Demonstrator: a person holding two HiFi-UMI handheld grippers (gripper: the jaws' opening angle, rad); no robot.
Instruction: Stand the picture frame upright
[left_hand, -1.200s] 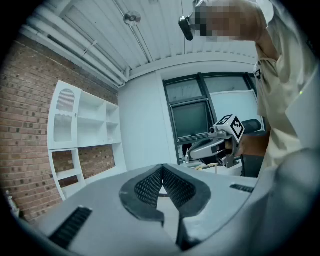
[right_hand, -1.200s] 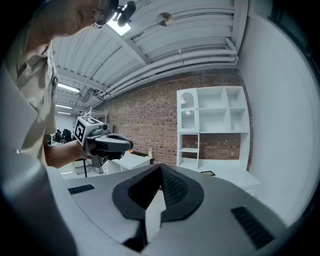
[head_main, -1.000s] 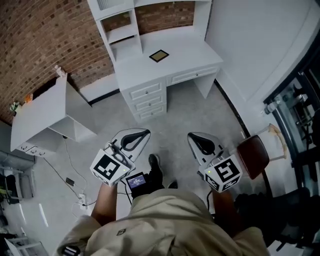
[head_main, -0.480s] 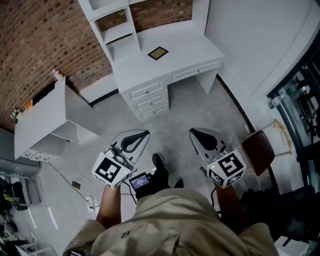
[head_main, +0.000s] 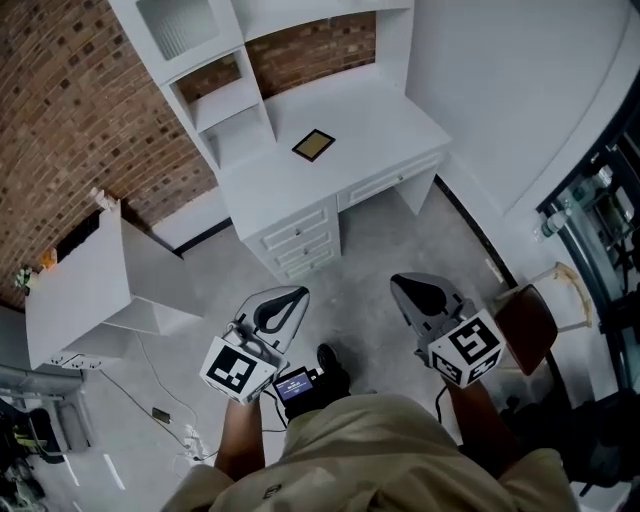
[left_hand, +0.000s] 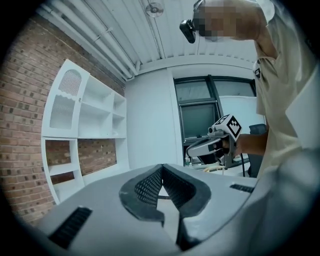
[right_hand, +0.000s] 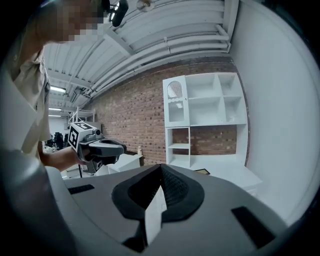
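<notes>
In the upper middle of the head view, flat on the white bench: the picture frame, drawn nearer and lower than a second ago. Well apart from left gripper and right gripper at lower centre, both with jaws closed on nothing. Approaching only; no standing-up begun.

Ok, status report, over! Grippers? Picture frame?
Both shut and empty: left gripper, right gripper. The picture frame lies flat on the desk, not yet reached. Nothing blocking it.
</notes>
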